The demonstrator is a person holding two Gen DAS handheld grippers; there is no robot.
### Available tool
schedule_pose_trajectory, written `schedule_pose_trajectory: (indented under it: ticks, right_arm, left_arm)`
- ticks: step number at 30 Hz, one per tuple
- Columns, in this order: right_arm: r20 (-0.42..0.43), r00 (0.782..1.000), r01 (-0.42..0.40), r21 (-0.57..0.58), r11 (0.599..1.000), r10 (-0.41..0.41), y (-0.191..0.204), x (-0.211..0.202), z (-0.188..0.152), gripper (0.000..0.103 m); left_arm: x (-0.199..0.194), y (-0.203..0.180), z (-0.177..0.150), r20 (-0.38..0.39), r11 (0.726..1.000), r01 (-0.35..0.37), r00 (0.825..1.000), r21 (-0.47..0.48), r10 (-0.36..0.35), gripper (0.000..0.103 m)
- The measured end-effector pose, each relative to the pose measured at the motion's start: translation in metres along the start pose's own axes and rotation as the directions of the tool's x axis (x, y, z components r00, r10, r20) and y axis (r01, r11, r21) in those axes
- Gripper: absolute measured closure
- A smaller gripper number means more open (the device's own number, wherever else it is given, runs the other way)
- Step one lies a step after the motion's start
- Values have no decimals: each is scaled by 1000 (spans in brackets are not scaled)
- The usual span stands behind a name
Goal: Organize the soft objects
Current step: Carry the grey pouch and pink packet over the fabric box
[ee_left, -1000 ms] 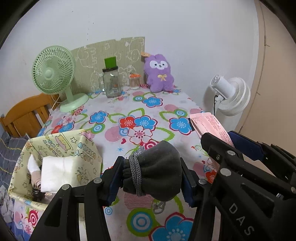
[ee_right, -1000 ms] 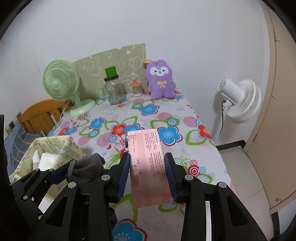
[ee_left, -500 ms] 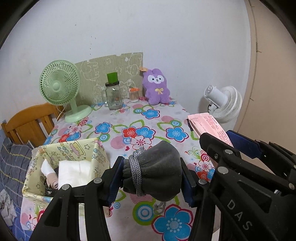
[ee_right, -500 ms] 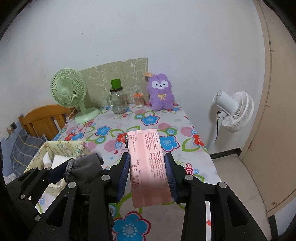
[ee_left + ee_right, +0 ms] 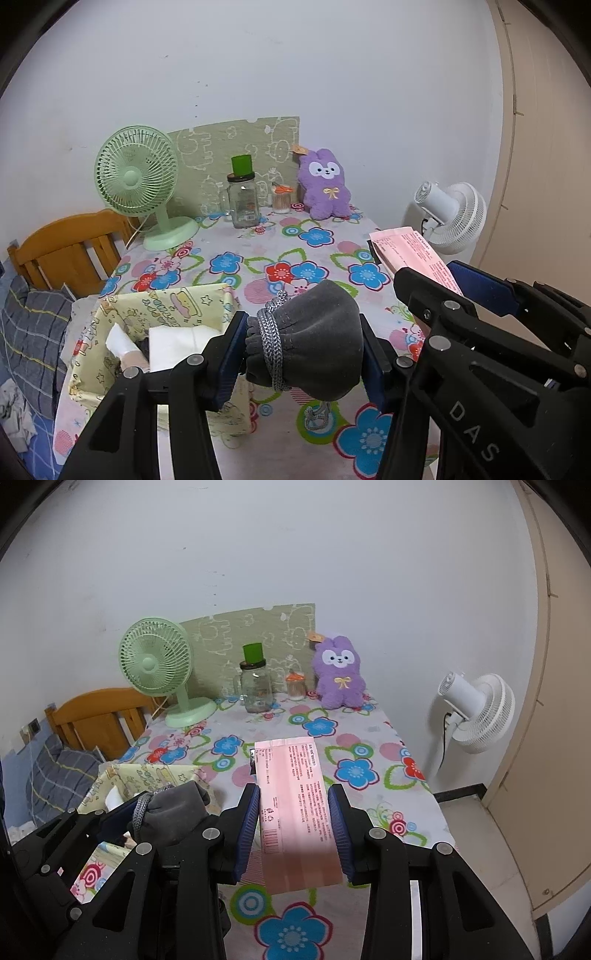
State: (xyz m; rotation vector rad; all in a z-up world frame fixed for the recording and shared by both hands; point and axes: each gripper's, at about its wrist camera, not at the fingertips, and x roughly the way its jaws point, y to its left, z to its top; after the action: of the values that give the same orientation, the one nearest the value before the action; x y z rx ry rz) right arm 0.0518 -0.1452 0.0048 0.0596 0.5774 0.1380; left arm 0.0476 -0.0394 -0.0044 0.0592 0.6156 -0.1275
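- A tabletop in a flowered cloth fills the middle of both views, its far edge against a white wall.
- A yellow patterned fabric bin sits at the near left corner, with folded white cloth inside.
- A green desk fan stands at the far left corner.
- A purple plush rabbit sits at the far edge, right of a glass jar.
- The left gripper is clamped on a grey drawstring pouch, held above the near edge beside the bin.
- The right gripper pinches a pink packet, held above the near right part.
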Motion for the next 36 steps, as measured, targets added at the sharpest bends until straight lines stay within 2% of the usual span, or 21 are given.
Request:
schedule_pose_trajectory:
  ticks: [16,36]
  right_arm:
    - [-8,997,-75,-72,995,75,47,11,15,62]
    - [-105,977,-195,-111,974,184,105,62,12,62]
  left_arm:
    - [1,47,8,6,997,-70,998,-36,70,46]
    - [33,110,-6,-69,983,-162,985,-85,157,46]
